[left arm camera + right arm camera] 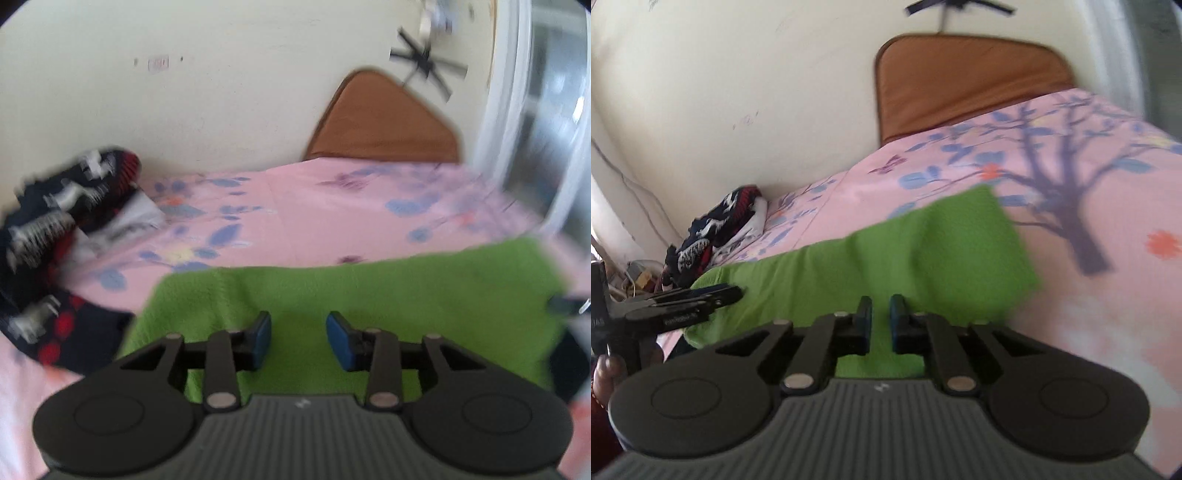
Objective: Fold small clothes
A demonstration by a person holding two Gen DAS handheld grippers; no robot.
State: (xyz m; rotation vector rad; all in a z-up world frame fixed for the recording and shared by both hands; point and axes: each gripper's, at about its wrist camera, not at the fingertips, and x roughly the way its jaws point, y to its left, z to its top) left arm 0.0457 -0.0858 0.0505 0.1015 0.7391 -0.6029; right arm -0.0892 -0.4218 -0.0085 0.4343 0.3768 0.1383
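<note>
A green fleece cloth point(351, 295) lies flat on the pink floral bed sheet point(295, 206); it also shows in the right wrist view point(923, 251). My left gripper point(298, 338) is open, its blue pads apart just above the cloth's near part. My right gripper point(880, 325) hovers at the cloth's near edge with its jaws a narrow gap apart and nothing between them. The left gripper also shows from the side in the right wrist view point(713, 295), at the cloth's left end.
A dark blue, red and white patterned garment pile point(55, 221) lies at the left by the wall, also in the right wrist view point(713, 229). A brown cushion point(380, 122) leans on the wall at the bed's far end. A window frame point(517, 110) is at the right.
</note>
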